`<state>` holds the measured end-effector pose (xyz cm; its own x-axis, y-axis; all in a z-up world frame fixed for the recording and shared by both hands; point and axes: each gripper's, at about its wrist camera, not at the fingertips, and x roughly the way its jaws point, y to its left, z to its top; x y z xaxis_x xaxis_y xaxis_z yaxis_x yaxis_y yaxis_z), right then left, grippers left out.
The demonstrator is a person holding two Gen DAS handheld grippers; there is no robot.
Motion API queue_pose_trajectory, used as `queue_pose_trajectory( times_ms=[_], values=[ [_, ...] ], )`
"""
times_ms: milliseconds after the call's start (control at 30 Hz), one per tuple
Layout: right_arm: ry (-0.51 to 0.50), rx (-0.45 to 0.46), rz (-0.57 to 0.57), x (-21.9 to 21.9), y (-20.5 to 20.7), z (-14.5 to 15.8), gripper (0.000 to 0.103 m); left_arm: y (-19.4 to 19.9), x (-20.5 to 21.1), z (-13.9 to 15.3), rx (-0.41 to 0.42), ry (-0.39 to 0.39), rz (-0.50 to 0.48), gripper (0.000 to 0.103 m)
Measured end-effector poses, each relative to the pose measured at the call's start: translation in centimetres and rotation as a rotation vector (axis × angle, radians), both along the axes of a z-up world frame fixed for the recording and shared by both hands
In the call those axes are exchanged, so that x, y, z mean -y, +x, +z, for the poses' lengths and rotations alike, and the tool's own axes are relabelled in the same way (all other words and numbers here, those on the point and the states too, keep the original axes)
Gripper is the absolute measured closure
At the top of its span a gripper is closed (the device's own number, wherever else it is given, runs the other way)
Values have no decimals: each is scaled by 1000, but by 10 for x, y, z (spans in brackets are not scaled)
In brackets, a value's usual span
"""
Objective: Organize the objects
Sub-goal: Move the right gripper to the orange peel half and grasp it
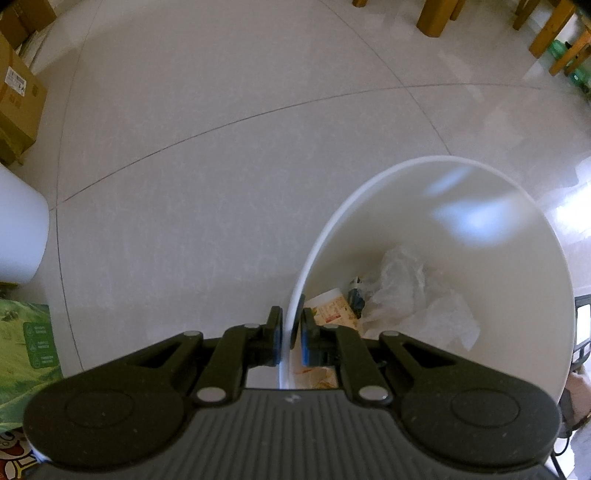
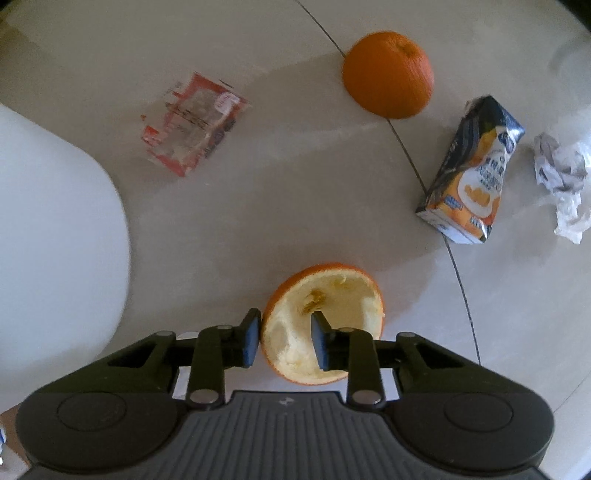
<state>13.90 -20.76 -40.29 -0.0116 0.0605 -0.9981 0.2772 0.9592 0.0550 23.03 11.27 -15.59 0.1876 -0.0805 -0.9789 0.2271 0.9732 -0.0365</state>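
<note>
My left gripper [image 1: 290, 334] points down and is shut on the near rim of a white bin [image 1: 406, 173]. One finger is outside the wall and one inside. Crumpled plastic [image 1: 417, 306] and a printed paper cup [image 1: 332, 306] lie at the bin's bottom. In the right wrist view a hollowed orange peel half [image 2: 340, 295] lies cup-up on the floor. My right gripper [image 2: 284, 341] straddles its left wall, with one pad at the outside and the other inside the cup. A gap still shows at the inner pad, so the gripper is open.
On the floor lie a second orange half, dome up [image 2: 388, 74], a crushed juice carton [image 2: 472, 173], a red-and-clear wrapper [image 2: 192, 125] and crumpled paper [image 2: 561, 177]. A white container [image 2: 55, 240] stands at the left. Cardboard boxes [image 1: 18, 103], a green bag [image 1: 22, 350] and wooden legs [image 1: 436, 18] edge the room.
</note>
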Motion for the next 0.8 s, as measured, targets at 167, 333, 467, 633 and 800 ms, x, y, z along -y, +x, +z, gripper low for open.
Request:
queue_pose_trajectory(
  times_ms=[167, 333, 467, 633, 800],
  values=[
    [-16, 60, -15, 10, -4, 22, 0, 2, -1, 1, -3, -1, 2, 96],
    [-36, 40, -27, 10, -3, 15, 0, 2, -1, 1, -3, -2, 1, 96],
    [-54, 44, -16, 7, -3, 12, 0, 3, -1, 1, -2, 0, -3, 95],
    [-78, 9, -32, 17, -10, -1, 28, 3, -3, 1, -3, -5, 2, 95],
    [-46, 0, -35, 20, -16, -8, 56, 2, -2, 1, -1, -5, 1, 95]
  ],
)
